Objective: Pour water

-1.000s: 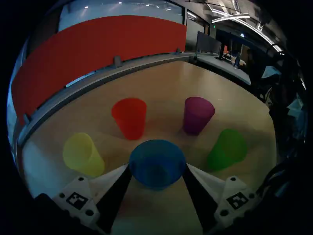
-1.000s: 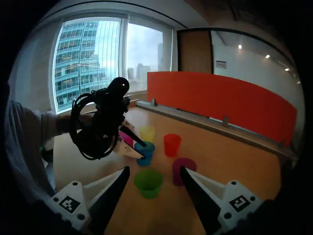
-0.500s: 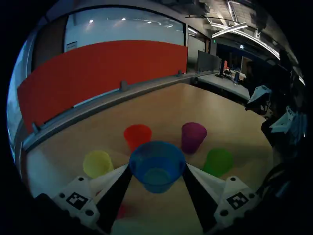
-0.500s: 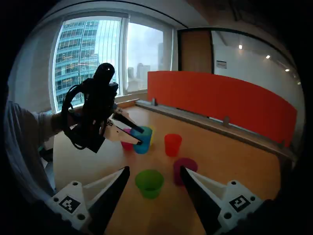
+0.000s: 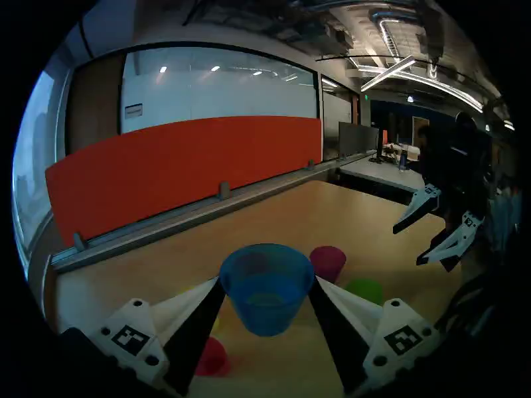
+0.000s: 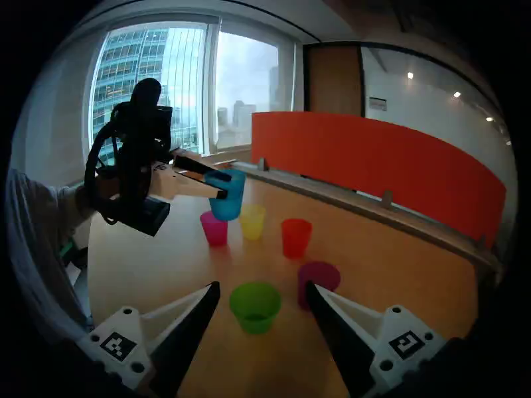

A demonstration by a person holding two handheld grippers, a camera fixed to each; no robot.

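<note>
A blue cup (image 6: 226,194) is held clear of the table (image 6: 372,292), clamped by its sides between both fingers of the left gripper (image 6: 226,186), and is seen above the pink cup (image 6: 214,227) and just beside the yellow cup (image 6: 252,221). In the left gripper view the same blue cup (image 5: 267,288) is seen upright and level between that gripper's (image 5: 266,282) closed-in fingers. The right gripper (image 6: 261,285) is held wide open and empty, short of the green cup (image 6: 255,305), with the purple cup (image 6: 318,275) and red cup (image 6: 295,237) beyond.

The carrying step is judged to be in hand, with no pour begun. Next, the blue cup would need to be brought over a receiving cup's mouth and tipped slowly, the grip kept firm so it cannot slip.

Which cup is meant to receive cannot be told. A paler band low inside the blue cup may be water, but this is hard to make out. The holding hand is hidden behind the left gripper's body, only a sleeve (image 6: 33,219) being seen.
</note>
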